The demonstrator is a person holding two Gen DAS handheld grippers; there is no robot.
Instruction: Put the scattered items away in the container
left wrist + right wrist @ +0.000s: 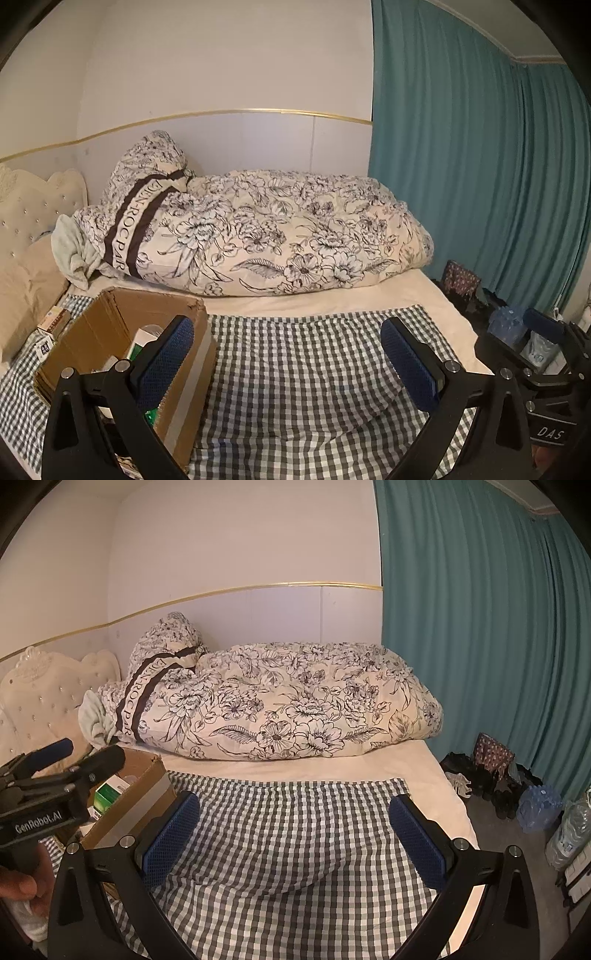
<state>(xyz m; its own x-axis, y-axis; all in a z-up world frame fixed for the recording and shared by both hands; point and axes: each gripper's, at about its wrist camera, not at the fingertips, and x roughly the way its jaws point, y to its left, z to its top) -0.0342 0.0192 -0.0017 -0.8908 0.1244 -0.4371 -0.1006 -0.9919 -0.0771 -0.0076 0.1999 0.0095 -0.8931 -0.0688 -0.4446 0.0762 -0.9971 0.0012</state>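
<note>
- The bed (369,291) takes most of both views. A rolled floral duvet (258,229) lies along the wall side, probably pushed back there to leave a free working area in front.
- A checked cloth (295,369) is spread over the near part of the mattress. It seems to serve as the work surface, and the part between the grippers carries no item.
- The cardboard box (192,354), the container of the task, stands open on the left end of the cloth, so items can be dropped in from above. A green-and-white package (107,794) and some other things already lie inside it.
- Two small boxes (51,328) lie outside, on the cloth just beside the left wall of the container; I judge they are what remains to tidy.
- The left gripper (288,354) hovers with its left finger in front of the container, fingers wide apart and holding nothing.
- The right gripper (295,830) is above the bare cloth, fingers also spread and holding nothing.
</note>
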